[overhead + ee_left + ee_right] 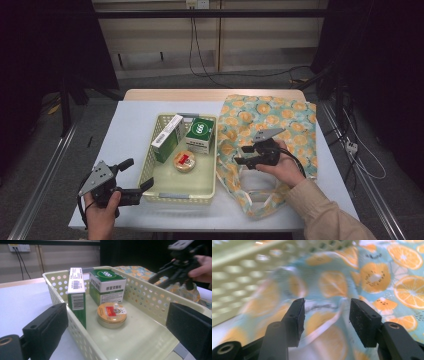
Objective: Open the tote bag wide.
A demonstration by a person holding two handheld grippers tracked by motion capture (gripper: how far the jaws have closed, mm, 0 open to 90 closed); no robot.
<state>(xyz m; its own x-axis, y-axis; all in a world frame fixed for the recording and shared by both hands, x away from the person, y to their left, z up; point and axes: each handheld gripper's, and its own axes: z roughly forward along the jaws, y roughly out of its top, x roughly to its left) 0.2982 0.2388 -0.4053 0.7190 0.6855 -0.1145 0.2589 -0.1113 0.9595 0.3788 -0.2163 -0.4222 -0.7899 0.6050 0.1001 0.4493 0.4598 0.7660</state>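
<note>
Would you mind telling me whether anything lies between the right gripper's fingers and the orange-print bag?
Nothing visible does. The right gripper is open just above the orange-print bag, its fingers straddling a raised fold near the white-trimmed edge, with the basket off to one side.

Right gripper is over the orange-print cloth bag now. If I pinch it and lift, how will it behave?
The cloth bag lies rumpled and flat, so it is probably floppy and will sag. It looks thin, likely light. The right gripper, jaws open over a fold and white-trimmed edge, may catch just one layer.
</note>
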